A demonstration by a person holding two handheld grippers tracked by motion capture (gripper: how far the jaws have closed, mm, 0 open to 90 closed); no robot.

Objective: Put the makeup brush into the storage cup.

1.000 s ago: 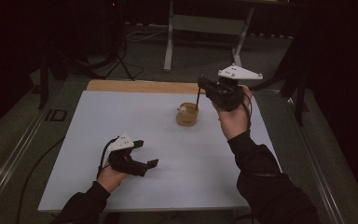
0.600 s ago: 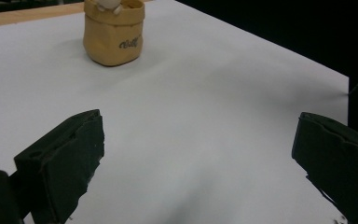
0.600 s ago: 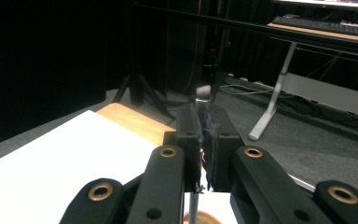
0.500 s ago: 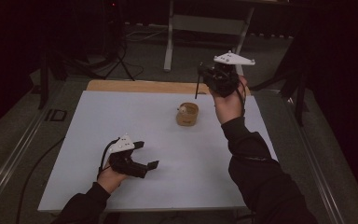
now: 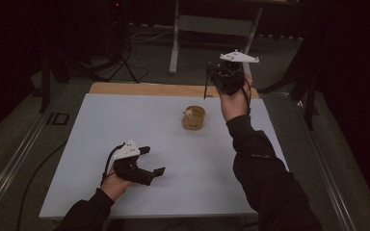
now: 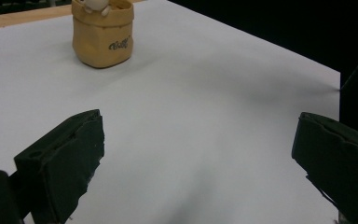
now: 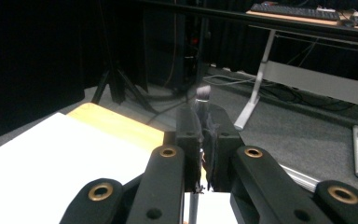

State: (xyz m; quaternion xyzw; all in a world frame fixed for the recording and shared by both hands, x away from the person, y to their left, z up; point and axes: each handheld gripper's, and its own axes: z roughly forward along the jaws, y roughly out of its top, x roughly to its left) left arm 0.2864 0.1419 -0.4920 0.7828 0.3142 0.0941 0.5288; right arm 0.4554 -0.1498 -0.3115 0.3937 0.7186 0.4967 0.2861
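A small tan pot (image 5: 193,119) with a white figure in its mouth stands on the white table top (image 5: 125,120), toward the far middle. The left gripper view has the pot (image 6: 103,35) ahead at its upper left. My right gripper (image 5: 212,76) is held in the air behind and to the right of the pot, over the table's far edge. It is shut on a thin dark brush (image 5: 205,89) whose handle hangs down. The right gripper view has the brush's bristles (image 7: 203,93) sticking up past the closed right gripper (image 7: 204,140). My left gripper (image 5: 152,160) rests low on the near left, open and empty.
A wooden strip (image 5: 139,89) runs along the table's far edge. Behind it are a grey desk frame (image 5: 212,24) and dark stand legs (image 5: 120,62) on the floor. A metal rail (image 5: 9,163) flanks the table's left side.
My right gripper has carried the brush away from above the pot toward the table's far edge. The left gripper has stayed where it was.
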